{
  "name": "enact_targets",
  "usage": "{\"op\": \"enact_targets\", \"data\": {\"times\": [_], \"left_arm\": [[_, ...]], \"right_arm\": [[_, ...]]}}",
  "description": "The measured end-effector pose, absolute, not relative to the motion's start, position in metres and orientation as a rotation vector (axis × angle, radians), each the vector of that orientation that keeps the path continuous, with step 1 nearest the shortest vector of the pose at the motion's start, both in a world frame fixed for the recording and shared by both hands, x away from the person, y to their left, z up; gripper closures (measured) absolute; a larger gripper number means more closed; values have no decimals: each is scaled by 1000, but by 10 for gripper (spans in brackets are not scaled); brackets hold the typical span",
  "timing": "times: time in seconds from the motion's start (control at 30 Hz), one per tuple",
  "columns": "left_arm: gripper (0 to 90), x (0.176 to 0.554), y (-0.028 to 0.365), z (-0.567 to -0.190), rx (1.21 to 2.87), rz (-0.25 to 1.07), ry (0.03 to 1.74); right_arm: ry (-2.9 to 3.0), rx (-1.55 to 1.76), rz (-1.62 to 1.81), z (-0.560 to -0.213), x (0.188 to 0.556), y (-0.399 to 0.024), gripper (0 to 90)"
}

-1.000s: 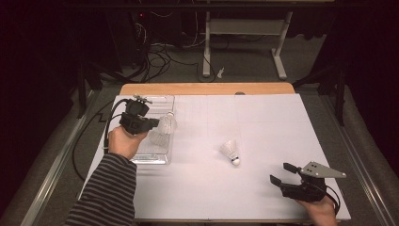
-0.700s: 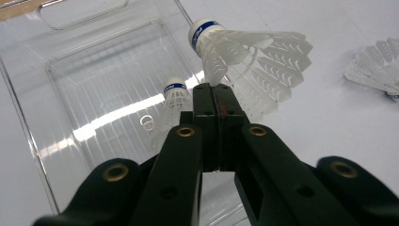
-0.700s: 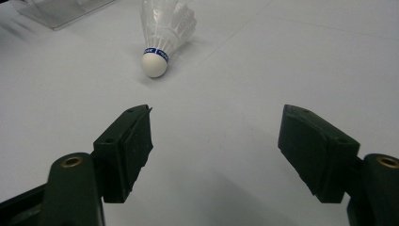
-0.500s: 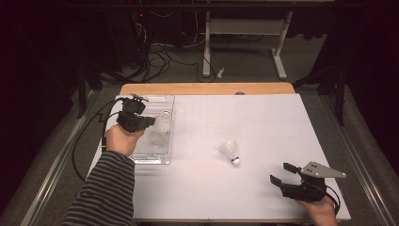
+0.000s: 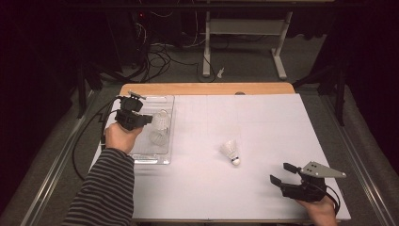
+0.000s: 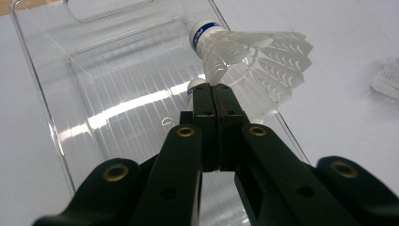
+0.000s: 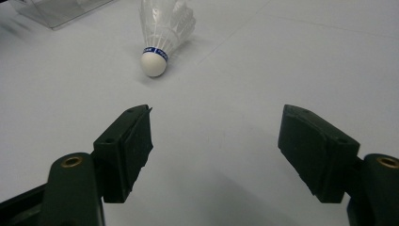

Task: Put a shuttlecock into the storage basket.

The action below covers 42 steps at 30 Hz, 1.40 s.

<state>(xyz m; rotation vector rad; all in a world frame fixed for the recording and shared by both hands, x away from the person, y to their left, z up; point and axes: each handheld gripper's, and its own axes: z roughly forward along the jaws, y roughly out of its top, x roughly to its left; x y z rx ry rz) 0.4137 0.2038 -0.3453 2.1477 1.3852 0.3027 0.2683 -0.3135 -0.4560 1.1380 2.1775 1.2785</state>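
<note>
The left gripper (image 6: 214,89) is squeezed shut on a feather of a birdie (image 6: 244,61), held over the clear tray (image 6: 42,84). The thin feather could slip or bend. The right gripper (image 7: 214,146) rests wide open, holding nothing, near another birdie (image 7: 162,35) on the table (image 7: 282,56).

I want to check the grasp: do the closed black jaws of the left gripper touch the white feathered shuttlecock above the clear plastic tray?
Touching. In the left gripper view, the left gripper pinches the skirt edge of the shuttlecock over the tray.
</note>
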Motion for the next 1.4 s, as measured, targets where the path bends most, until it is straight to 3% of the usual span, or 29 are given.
{"op": "enact_targets", "data": {"times": [1.4], "left_arm": [[896,449,221,-373,2102,364,1582]], "right_arm": [[2176,1138,1277,-456,268,-314,269]]}}
